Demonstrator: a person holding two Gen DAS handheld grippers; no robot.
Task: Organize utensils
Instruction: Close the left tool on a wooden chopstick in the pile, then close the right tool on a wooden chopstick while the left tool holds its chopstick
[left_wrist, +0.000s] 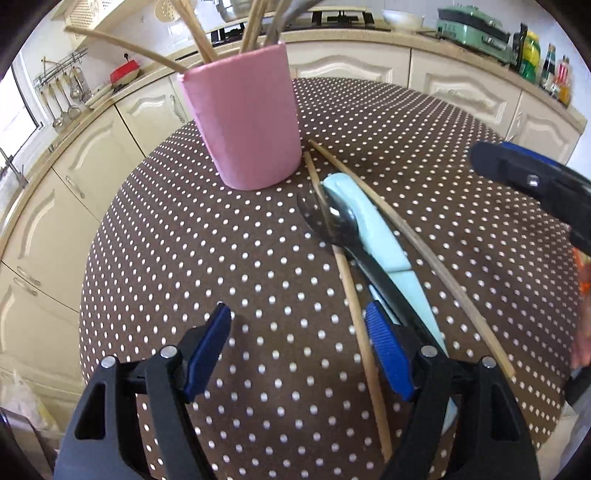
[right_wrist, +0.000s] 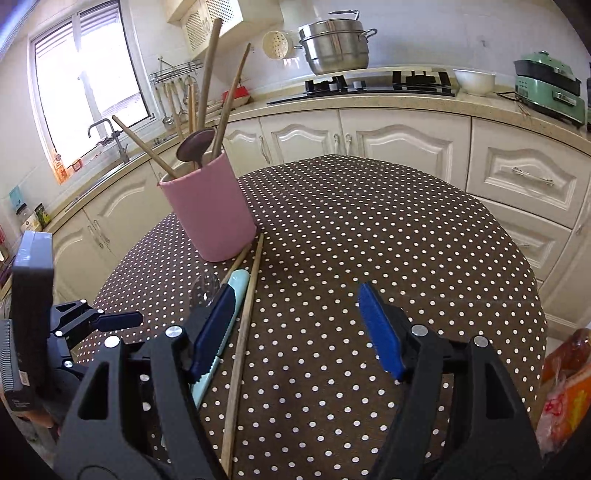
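left gripper spread wide over the dotted table, nothing between the pads. right gripper also spread, empty. loose utensils lie in a bundle just beside the pink holder: metal spoon on a light blue handle, two wooden chopsticks either side. holder stands upright with wooden sticks in it.

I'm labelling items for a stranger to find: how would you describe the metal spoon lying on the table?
Start at the pink holder on the dotted tablecloth. Just beside its base lies a small pile of utensils. The metal spoon rests on the pale blue piece, between two wooden chopsticks; it alone is shiny and dark.
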